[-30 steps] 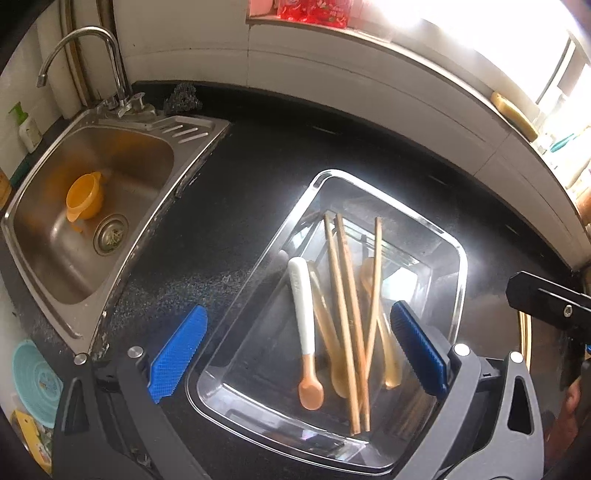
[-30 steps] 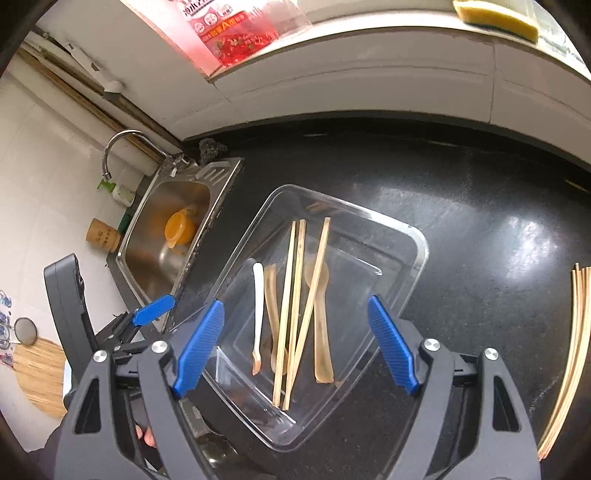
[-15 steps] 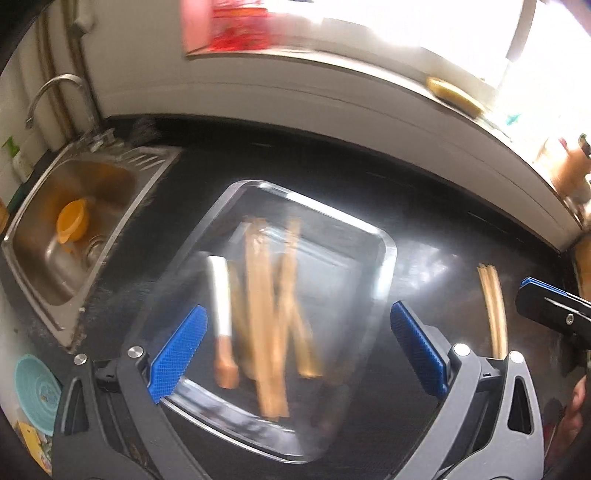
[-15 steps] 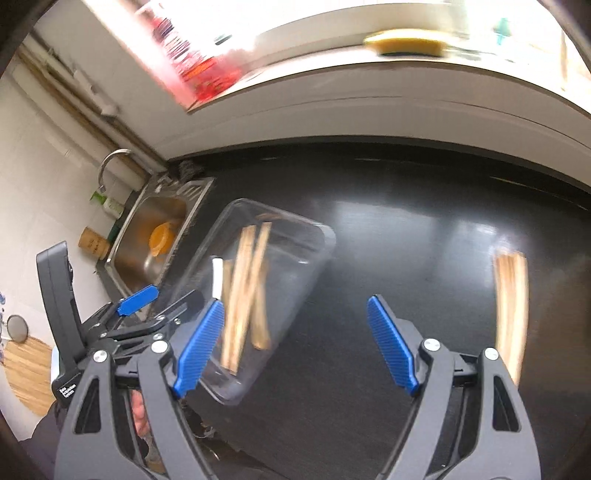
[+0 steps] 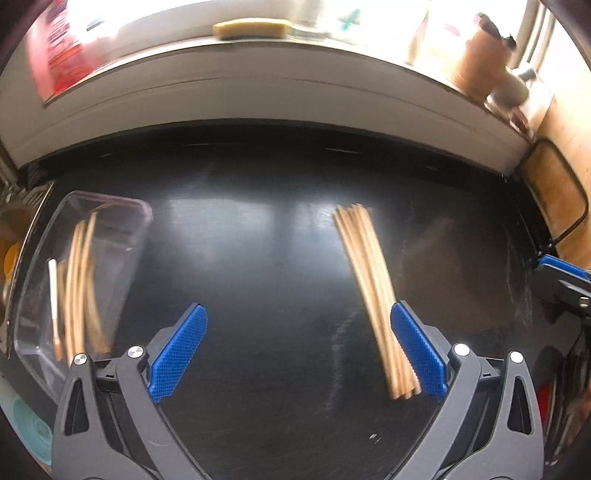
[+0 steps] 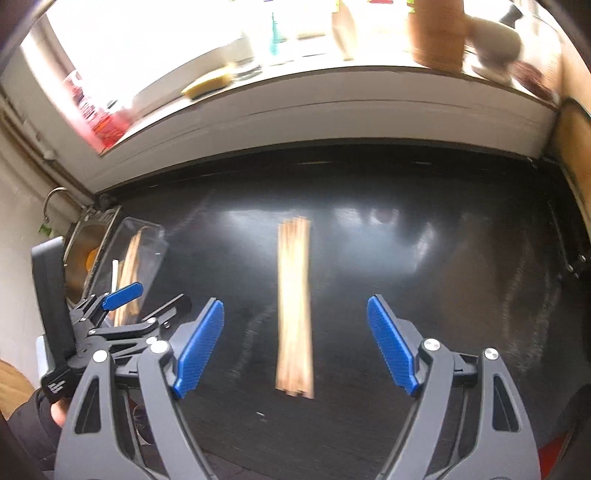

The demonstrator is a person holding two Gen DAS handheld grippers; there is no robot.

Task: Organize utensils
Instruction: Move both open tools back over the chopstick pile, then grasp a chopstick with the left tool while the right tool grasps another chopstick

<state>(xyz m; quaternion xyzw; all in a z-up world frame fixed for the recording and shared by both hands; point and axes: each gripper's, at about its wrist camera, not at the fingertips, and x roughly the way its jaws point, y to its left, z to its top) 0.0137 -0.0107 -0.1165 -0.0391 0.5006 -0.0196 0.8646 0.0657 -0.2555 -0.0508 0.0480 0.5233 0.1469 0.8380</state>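
Note:
A bundle of wooden chopsticks (image 5: 373, 295) lies on the black counter; in the right wrist view it (image 6: 294, 306) lies between my open blue fingers. My right gripper (image 6: 295, 347) is open and empty, centred over the bundle's near end. My left gripper (image 5: 295, 350) is open and empty, with the bundle just inside its right finger (image 5: 417, 354). A clear tray (image 5: 136, 210) at the left holds several chopsticks, wooden spoons and a white-handled spoon (image 5: 53, 295). The tray also shows in the right wrist view (image 6: 155, 236). Both views are motion-blurred.
The steel sink (image 6: 79, 254) with an orange cup lies left of the tray. A white backsplash ledge (image 5: 258, 85) carries a yellow sponge (image 5: 251, 29), a red packet and a wooden jar (image 6: 437, 33). A wooden board (image 5: 554, 206) leans at the right end.
Both grippers have swung right, away from the tray. The chopstick bundle, at the right edge before, now sits in the middle of both views. Both grippers stay open.

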